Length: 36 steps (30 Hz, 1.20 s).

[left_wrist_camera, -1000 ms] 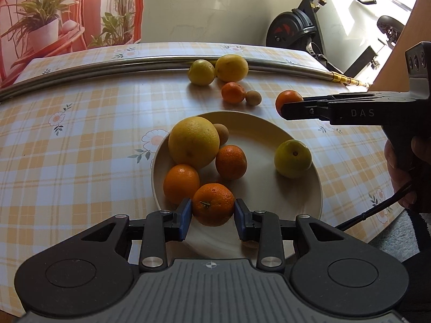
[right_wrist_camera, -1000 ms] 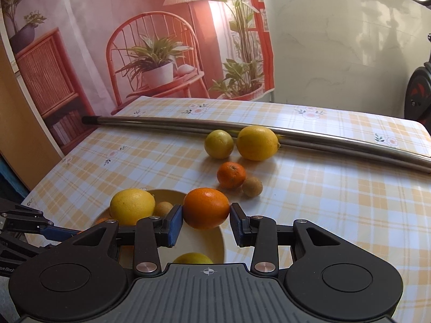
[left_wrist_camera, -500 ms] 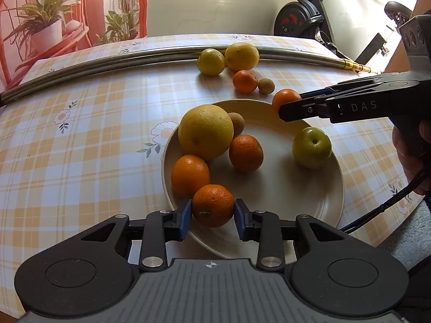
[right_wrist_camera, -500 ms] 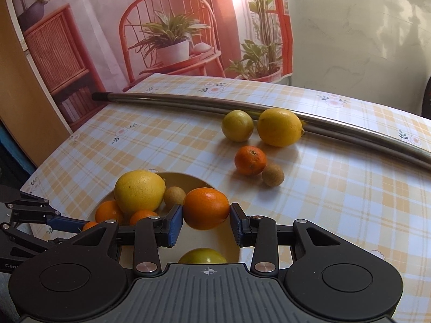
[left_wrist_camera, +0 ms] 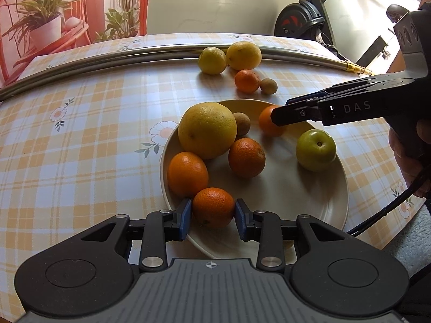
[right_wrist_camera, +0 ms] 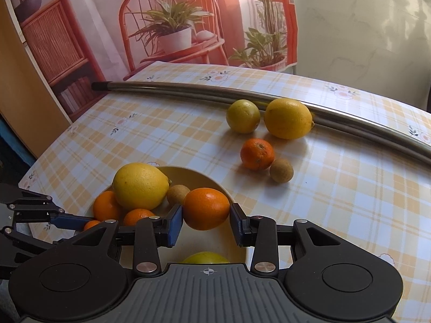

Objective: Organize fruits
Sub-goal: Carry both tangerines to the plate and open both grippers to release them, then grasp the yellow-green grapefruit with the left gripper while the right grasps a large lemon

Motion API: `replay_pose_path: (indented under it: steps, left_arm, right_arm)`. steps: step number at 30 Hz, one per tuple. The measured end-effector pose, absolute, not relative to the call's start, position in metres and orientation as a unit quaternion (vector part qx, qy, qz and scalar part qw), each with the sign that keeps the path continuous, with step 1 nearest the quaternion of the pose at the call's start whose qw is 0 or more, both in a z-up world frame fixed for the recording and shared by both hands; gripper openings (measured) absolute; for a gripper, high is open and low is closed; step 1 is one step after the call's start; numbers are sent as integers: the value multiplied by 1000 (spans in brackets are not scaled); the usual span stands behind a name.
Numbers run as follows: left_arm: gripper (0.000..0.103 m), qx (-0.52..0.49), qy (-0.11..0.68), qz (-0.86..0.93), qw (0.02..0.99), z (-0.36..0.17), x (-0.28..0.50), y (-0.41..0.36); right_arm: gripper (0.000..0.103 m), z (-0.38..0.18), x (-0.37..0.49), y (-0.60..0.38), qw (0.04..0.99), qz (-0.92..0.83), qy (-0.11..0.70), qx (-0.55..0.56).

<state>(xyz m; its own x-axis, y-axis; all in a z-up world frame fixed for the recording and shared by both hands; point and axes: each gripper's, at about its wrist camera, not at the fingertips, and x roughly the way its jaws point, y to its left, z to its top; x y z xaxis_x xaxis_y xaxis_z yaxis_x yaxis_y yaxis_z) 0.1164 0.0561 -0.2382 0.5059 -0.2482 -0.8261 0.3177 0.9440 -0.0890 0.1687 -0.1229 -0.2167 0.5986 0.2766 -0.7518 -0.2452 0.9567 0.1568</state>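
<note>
Both my claws carry fruit over the plate (left_wrist_camera: 317, 215).

My left gripper (left_wrist_camera: 212, 215) clamps a mandarin (left_wrist_camera: 212, 206) at the plate's near rim; my right gripper (right_wrist_camera: 206, 224) pinches an orange (right_wrist_camera: 206, 207) above its far side, beside the big lemon (right_wrist_camera: 140, 185).

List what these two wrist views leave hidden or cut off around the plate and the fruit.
- Right wrist view: the green fruit shows only its top; the camera housing hides the rest.
- Right wrist view: the plate is mostly covered by fruit and both grippers.
- Left wrist view: the right gripper covers part of its orange; whether that orange touches the plate cannot be told.
- Left wrist view: the plate's near rim lies behind the left gripper.
</note>
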Motion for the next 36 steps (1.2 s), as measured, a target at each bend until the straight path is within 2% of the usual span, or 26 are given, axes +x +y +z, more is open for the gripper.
replay_pose_path:
  steps: [9,13,36]
  left_arm:
    - [38,20,473,-162,866,-233,116,58]
    - [51,14,464,-164,870,-226,113,59]
    - [51,-10,367,-89,926,-166,149,97]
  right_arm:
    - [36,-217,167,-126,893,145,424,27]
    - [36,-215,162,-127,897,140,420,22]
    - [36,-207,160,-166,928,41,369,36]
